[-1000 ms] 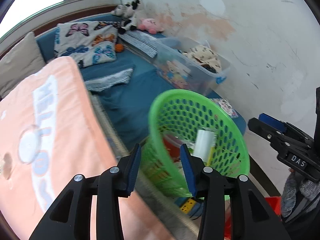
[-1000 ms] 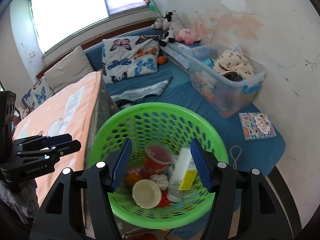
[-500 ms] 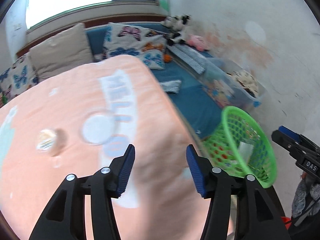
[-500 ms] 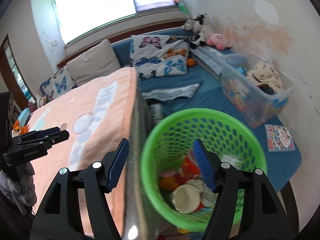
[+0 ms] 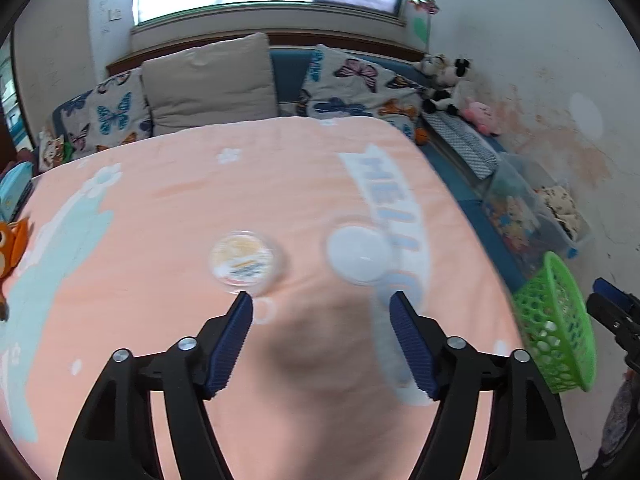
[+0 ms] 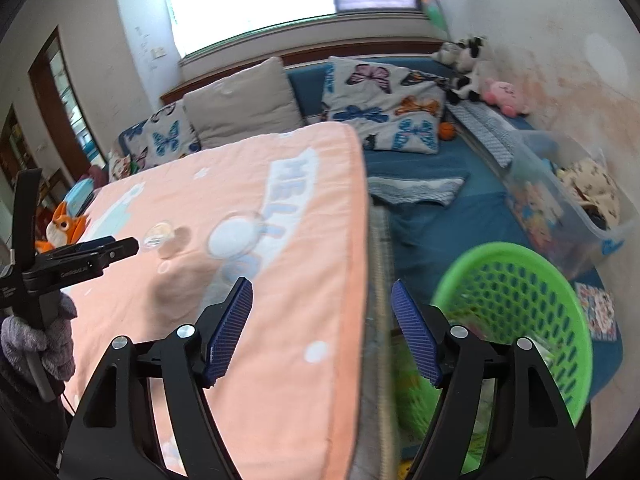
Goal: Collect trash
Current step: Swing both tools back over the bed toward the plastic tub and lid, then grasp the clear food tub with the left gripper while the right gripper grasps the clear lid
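Two clear plastic cups lie on the peach cloth [image 5: 160, 240]: one with an orange label [image 5: 245, 263] and one with a white lid [image 5: 359, 254]. My left gripper [image 5: 321, 336] is open and empty, just short of both. They also show in the right wrist view, the labelled cup [image 6: 159, 235] and the white-lidded cup [image 6: 236, 235]. My right gripper [image 6: 322, 330] is open and empty over the table's right edge. The green trash basket [image 6: 520, 304] stands beside the table with trash inside; it also shows in the left wrist view [image 5: 554, 320].
A blue sofa [image 6: 420, 160] with butterfly cushions runs behind the table. A clear storage box [image 6: 568, 204] and plush toys [image 6: 504, 94] sit by the wall. An orange fox toy [image 5: 12, 244] lies at the table's left edge.
Both grippers have swung left, away from the green basket and over the peach table. The two cups have come into the left wrist view.
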The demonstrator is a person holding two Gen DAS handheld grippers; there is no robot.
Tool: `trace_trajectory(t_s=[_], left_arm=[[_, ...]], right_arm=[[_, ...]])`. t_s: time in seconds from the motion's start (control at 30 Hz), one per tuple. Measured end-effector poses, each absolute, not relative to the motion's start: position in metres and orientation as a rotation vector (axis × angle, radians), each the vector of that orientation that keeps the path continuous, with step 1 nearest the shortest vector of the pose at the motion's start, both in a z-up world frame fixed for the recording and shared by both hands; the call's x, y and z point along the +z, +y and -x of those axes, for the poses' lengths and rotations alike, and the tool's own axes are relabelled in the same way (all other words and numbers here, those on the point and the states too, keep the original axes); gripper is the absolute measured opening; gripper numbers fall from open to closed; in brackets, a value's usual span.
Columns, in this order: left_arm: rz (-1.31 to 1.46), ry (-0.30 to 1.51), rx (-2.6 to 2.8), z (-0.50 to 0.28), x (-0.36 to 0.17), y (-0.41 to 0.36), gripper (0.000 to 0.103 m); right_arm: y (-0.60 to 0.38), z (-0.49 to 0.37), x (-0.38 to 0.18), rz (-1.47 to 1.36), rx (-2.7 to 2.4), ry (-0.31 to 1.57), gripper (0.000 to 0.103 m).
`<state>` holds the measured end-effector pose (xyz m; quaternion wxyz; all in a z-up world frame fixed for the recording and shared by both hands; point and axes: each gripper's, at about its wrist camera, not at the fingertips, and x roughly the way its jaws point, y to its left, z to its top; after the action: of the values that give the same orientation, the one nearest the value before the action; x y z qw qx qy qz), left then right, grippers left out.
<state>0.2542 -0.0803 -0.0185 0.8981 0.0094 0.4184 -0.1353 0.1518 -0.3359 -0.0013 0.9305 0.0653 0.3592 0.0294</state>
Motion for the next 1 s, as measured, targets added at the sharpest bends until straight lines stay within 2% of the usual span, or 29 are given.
trace_trajectory(t_s=[0.23,0.47,1.0], left_arm=[[0.025,0.912,-0.219,-0.279,-0.04,-0.045,0.078],[-0.005,0.928,-0.256,-0.293,-0.056,-0.047,0.088],[0.008,0.979,-0.223,-0.341,-0.082,-0.043,0.088]], right_arm=[[-0.3,-0.184,-0.011,-0.091,0.129,0.778,0.076],[-0.272,-0.216,-0.031,-0.058,0.191,0.837,0.076],[-0.238,-0.277,-0.069,0.0,0.309,0.93,0.079]])
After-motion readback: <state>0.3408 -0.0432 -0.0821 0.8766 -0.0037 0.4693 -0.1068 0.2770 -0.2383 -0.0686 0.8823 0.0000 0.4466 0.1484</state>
